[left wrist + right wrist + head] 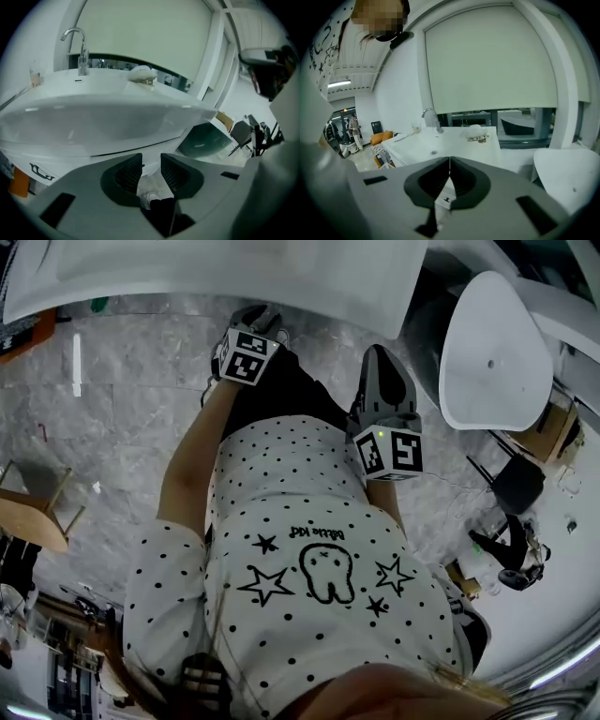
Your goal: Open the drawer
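The washbasin (117,119) looks smooth, glossy white ceramic, its faucet (83,56) polished chrome metal, the floor (122,418) grey veined stone with a dull sheen, the shirt (309,512) soft dotted cloth, the chair (37,519) bare wood, and the left gripper (151,161) matt grey plastic with ribbed dark pads (127,174).

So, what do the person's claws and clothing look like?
Both the left claw and right claw are grey with black ribbed pads, each carrying a cube of black-and-white square markers. The person wears a white short-sleeved shirt with black dots and stars.
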The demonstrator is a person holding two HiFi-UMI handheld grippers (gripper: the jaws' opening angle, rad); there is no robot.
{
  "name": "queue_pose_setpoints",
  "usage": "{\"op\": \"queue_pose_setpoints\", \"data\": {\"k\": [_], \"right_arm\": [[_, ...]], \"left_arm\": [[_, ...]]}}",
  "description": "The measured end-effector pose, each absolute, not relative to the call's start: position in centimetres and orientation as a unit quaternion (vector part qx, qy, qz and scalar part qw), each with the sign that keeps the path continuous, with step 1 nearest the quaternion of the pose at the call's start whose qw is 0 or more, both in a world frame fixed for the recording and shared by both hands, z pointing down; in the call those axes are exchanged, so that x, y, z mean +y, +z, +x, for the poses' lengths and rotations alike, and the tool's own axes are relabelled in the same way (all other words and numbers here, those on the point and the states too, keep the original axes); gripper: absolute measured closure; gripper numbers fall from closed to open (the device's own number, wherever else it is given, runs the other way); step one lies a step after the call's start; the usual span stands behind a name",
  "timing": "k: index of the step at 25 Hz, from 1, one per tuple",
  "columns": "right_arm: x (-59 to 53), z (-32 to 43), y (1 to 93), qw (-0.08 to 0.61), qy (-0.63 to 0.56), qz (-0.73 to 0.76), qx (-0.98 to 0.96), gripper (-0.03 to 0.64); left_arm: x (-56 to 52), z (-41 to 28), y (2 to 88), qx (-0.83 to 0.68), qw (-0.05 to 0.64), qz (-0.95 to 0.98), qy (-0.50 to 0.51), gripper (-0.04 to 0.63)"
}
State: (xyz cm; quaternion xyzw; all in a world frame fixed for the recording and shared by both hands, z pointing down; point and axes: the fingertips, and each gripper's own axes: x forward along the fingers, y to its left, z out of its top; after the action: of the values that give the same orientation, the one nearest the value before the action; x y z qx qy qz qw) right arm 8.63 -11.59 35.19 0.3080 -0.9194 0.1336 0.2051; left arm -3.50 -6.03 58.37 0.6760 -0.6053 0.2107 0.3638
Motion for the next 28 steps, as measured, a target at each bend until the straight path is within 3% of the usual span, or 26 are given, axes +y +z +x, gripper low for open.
{"op": "queue_pose_setpoints", "data": {"k": [14,28], "right_arm": [[-10.7,9.0,39.1,0.259,0.132,0.268,-0.919,0.601],[-11.0,12.1,42.3,0.277,0.181,0.302,-0.894,0.601]], "left_arm": [[-9.4,-2.6,73.7,-0.656,0.406,0.589,0.24,0.451],[-11.8,-2.5,77.5,-0.684,0.412,0.544,0.258,0.446]]}}
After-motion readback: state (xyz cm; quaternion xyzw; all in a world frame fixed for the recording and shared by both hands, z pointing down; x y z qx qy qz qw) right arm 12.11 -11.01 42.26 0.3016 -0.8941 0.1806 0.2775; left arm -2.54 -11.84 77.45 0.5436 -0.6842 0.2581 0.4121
